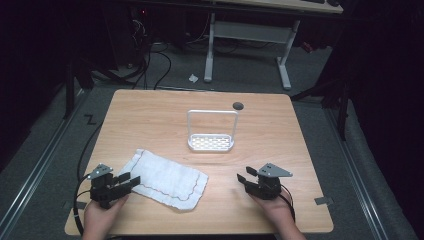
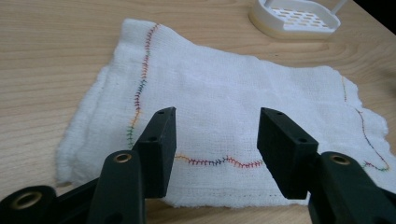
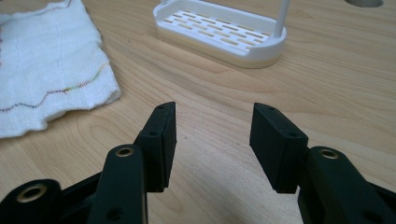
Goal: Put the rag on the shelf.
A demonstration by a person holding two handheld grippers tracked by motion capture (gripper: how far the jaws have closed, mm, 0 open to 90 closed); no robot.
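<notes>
While the released right claw (image 1: 246, 179) waits well apart, the left claw (image 1: 131, 180), also released, hovers over the near-left edge of the stitched white cloth (image 1: 167, 178).

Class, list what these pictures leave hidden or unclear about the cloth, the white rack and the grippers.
- Cloth: near hem partly behind the left gripper, left gripper view.
- Cloth: left part cut by the frame edge, right gripper view.
- White rack: handle cut by the top edge, left gripper view.
- Round dark spot: too small, high view.
</notes>
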